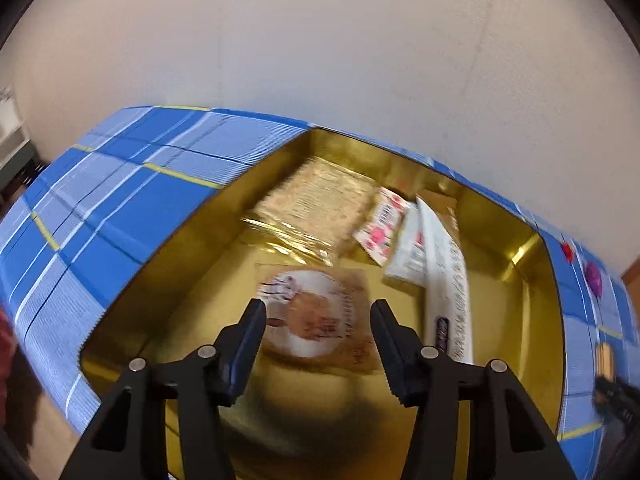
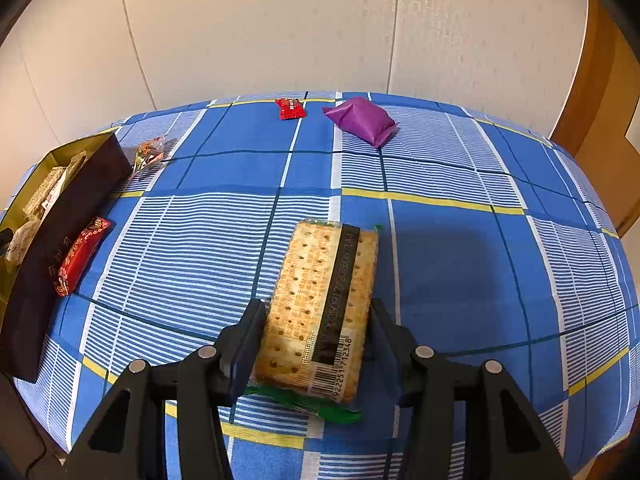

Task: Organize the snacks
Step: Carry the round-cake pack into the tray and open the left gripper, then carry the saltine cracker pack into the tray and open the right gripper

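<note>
In the left wrist view my left gripper (image 1: 318, 308) hangs open inside the gold-lined box (image 1: 192, 264). A flat brown packet with a white circle (image 1: 316, 336) lies on the box floor under its fingertips, and the pads do not visibly press it. Farther in lie a gold-wrapped cracker pack (image 1: 316, 208), a pink-flowered packet (image 1: 380, 228) and a long white packet (image 1: 444, 280). In the right wrist view my right gripper (image 2: 318, 306) is shut on a cracker packet (image 2: 320, 292) with green ends and a barcode, low over the blue plaid tablecloth (image 2: 460, 280).
The box's dark outer wall (image 2: 68, 216) stands at the left, with a red packet (image 2: 82, 256) against it. A clear-wrapped candy (image 2: 149, 153), a small red packet (image 2: 291, 108) and a purple packet (image 2: 360, 120) lie near the far table edge. A wooden frame (image 2: 600, 100) rises at the right.
</note>
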Demonstrator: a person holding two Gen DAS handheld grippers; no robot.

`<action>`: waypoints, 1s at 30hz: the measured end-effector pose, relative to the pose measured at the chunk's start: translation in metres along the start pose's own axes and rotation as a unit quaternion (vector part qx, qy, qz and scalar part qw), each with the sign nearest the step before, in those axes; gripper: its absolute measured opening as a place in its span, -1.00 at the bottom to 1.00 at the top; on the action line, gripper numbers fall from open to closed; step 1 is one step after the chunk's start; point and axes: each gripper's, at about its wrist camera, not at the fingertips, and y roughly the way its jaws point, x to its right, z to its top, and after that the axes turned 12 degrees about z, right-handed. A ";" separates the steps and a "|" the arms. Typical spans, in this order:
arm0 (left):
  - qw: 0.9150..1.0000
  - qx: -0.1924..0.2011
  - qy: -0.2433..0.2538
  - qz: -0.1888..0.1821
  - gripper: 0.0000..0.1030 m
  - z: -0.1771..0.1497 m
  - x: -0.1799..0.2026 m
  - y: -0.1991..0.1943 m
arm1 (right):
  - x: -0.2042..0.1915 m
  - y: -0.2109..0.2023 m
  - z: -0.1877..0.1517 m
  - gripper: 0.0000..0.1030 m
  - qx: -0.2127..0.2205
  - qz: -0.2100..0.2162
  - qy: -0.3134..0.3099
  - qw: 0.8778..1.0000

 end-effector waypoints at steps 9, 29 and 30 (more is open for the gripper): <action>0.999 0.009 0.033 0.035 0.05 -0.002 0.012 0.000 | 0.000 0.000 -0.001 0.03 0.000 -0.002 0.000 1.000; 0.998 0.029 0.046 0.028 0.44 -0.012 0.021 -0.018 | -0.009 -0.005 0.004 -0.02 0.022 0.036 0.013 0.999; 0.998 0.032 0.053 0.028 0.45 -0.014 0.023 -0.020 | -0.012 -0.005 0.005 -0.02 0.024 0.041 0.016 0.999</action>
